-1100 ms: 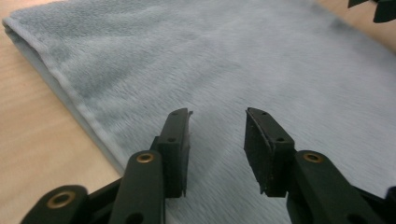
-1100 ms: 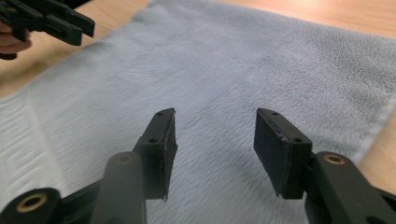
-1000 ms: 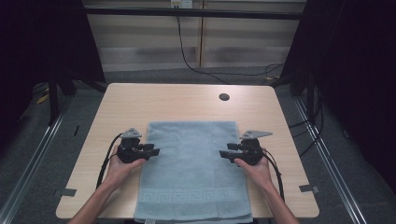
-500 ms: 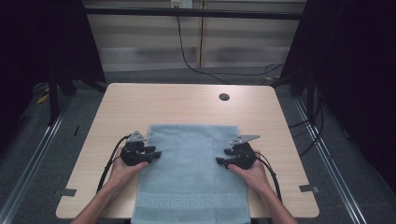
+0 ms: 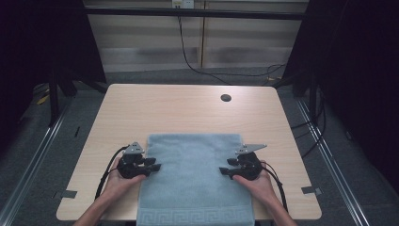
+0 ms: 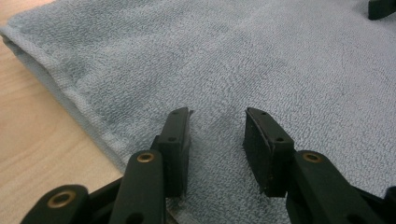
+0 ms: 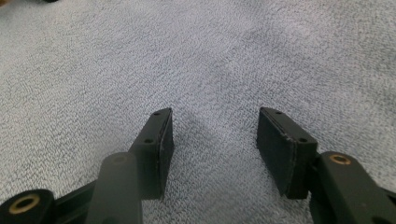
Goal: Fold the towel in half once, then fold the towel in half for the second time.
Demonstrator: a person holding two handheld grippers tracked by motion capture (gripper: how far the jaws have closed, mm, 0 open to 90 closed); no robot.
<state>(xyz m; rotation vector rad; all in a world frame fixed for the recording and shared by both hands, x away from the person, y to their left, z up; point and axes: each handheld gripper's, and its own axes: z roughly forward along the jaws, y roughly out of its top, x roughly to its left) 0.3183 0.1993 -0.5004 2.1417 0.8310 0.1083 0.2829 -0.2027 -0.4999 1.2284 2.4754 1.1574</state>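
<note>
Since the earlier frames both grippers have come back toward the person, and the towel's far edge has come nearer with them; more towel now hangs off the near table edge. The left black two-jaw gripper [image 5: 153,166] sits on the left edge of the light blue-grey terry towel [image 5: 193,179], jaws pointing inward toward the middle. In the left gripper view the left gripper [image 6: 217,133] has its jaws parted a moderate way, nothing between them, tips low over the pile just inside the towel's hemmed edge [image 6: 70,88]; whether they touch the cloth cannot be told. The right black two-jaw gripper [image 5: 225,171] mirrors it at the towel's right edge, jaws pointing inward. In the right gripper view the right gripper [image 7: 214,135] is open a bit wider, gap empty, towel [image 7: 196,56] under and ahead of the jaws. Each gripper is held in one hand, left hand [image 5: 117,181], right hand [image 5: 256,181], cables trailing back along the forearms. The towel lies flat on the near half of the pale wooden table [image 5: 188,110], its patterned border [image 5: 195,217] at the near edge. A round dark hole [image 5: 226,98] is in the tabletop at the far right, well apart from the towel.
</note>
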